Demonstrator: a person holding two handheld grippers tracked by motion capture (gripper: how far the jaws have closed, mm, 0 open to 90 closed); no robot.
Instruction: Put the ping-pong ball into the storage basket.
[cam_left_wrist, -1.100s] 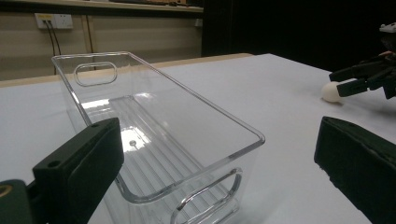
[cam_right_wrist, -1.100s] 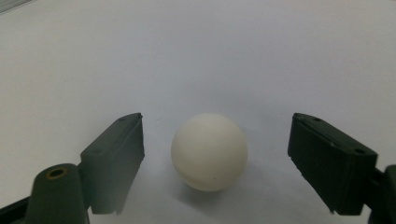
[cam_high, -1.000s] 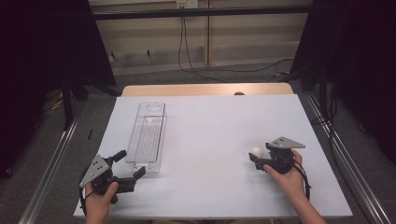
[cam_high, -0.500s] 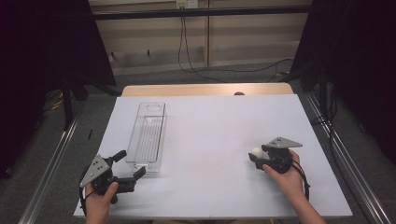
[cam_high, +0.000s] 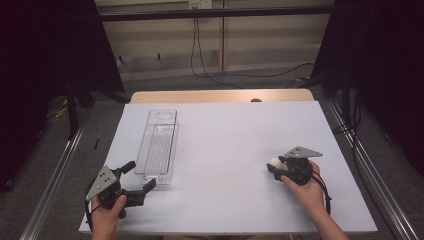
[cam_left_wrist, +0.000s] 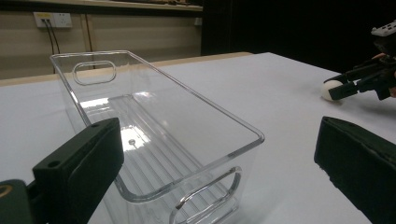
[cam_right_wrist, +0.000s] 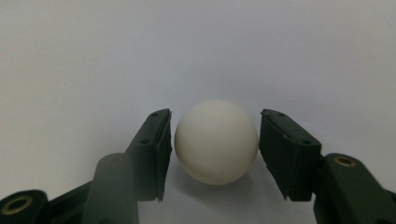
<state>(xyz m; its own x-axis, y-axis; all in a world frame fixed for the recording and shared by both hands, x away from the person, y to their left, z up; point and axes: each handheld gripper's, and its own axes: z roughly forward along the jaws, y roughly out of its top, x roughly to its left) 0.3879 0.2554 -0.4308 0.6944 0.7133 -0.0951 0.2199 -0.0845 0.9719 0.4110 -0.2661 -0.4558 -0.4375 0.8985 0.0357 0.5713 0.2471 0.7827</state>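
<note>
A white ball (cam_high: 274, 162) lies on the white table at the right, between the jaws of my right gripper (cam_high: 275, 167). In the right gripper view the ball (cam_right_wrist: 216, 147) rests on the table, and the jaws have just been closing. Both pads (cam_right_wrist: 161, 144) stand a hair off its sides, so the gripper is still open. My left gripper (cam_high: 141, 175) is wide open and holds nothing, just in front of the near end of a clear plastic bin (cam_high: 159, 145). The left gripper view looks into the empty bin (cam_left_wrist: 163, 130), with the ball (cam_left_wrist: 330, 89) and right gripper (cam_left_wrist: 345, 86) far right.
The white table top (cam_high: 225, 150) reaches a wooden strip (cam_high: 220, 96) at its far edge. Metal rails (cam_high: 55, 180) run along both sides. Cables (cam_high: 210, 70) hang by the back wall.
The right gripper's jaws have closed in around the ball. Both hands, the ball and the bin have kept their places.
</note>
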